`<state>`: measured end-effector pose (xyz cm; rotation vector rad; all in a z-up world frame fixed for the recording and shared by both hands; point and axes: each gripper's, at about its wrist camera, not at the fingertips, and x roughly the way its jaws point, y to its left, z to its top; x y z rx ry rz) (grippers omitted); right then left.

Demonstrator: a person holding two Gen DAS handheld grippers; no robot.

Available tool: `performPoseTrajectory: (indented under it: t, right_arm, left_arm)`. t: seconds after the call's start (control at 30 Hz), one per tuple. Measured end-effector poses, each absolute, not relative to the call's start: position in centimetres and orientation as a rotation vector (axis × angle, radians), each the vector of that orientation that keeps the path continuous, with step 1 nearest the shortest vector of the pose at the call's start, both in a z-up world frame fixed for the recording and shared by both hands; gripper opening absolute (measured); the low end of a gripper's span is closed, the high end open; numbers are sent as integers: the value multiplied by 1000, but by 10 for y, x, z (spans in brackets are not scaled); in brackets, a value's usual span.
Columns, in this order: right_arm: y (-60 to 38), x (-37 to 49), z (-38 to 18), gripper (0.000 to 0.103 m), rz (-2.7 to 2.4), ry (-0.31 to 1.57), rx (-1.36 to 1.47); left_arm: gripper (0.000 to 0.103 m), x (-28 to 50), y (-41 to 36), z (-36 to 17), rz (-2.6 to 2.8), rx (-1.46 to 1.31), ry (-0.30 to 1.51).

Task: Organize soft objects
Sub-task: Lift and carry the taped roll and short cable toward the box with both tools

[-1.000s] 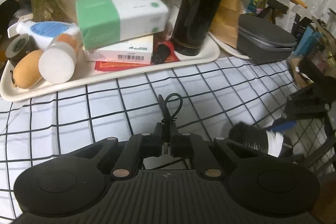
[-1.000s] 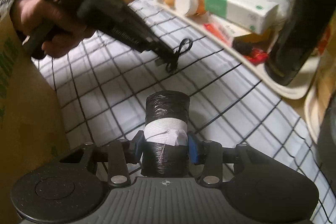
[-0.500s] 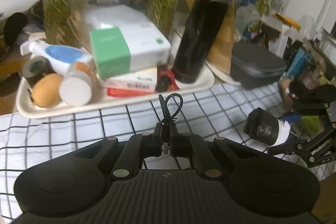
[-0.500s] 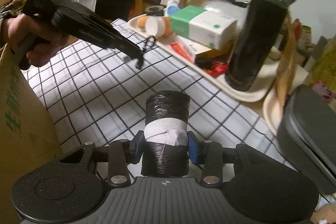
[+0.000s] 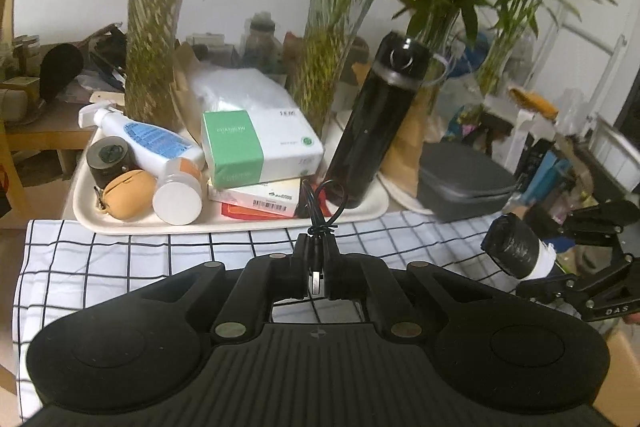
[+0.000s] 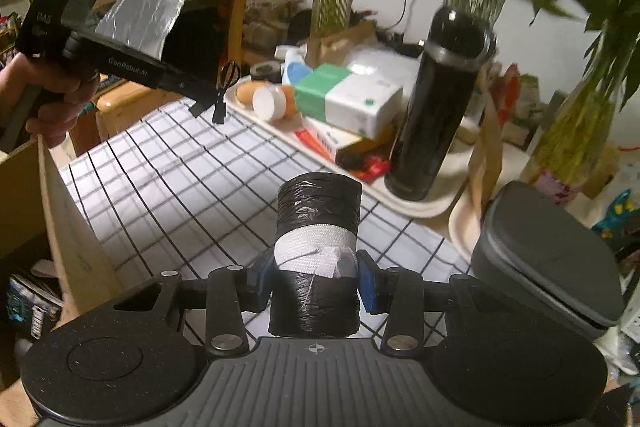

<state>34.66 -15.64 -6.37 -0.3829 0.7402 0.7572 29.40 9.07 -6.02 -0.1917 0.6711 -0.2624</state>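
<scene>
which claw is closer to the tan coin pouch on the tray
Left. The left claw, shut on a black cable, hangs just short of the tray, near the pouch. The right claw, holding a black roll, is farther back.

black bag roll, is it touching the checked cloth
Apart: the left wrist view shows the black bag roll lifted in the right gripper, clear of the checked cloth.

Black bin-bag roll (image 6: 318, 251) with white band, black coiled cable (image 5: 320, 211), white tablecloth (image 5: 132, 259) with black grid, cream tray (image 5: 224, 225), green-and-white tissue pack (image 5: 260, 147), black flask (image 5: 372, 131)
</scene>
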Motion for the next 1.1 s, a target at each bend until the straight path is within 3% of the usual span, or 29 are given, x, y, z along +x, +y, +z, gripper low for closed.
performPoseTrajectory:
  t: [0.63,1.1]
  right_arm:
    - [-157,256,-19,45,801,621,-310]
    - [-151,208,-10,45,823,598,-306]
  left_arm:
    - [6,200,76,-19,-411,-266,490]
    - [6,150,58,-10,-411,-209,612]
